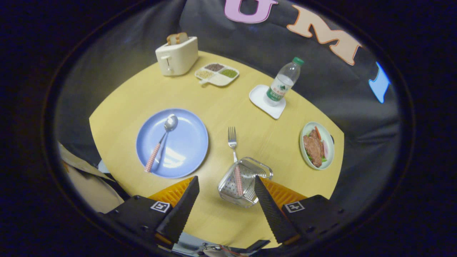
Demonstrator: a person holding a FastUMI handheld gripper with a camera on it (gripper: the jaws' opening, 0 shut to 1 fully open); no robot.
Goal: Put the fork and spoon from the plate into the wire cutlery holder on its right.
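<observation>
While my claw (225,194) hangs with its fingers spread apart and holding nothing, the wire holder (244,181) sits just ahead between them with the fork (234,150) already standing in it, tines up, leaning away from me. Beyond my left finger, the spoon (162,141) lies on the blue plate (185,142) on the tabletop (221,107), its handle pointing toward me, which I judge handy for the next grab.
</observation>
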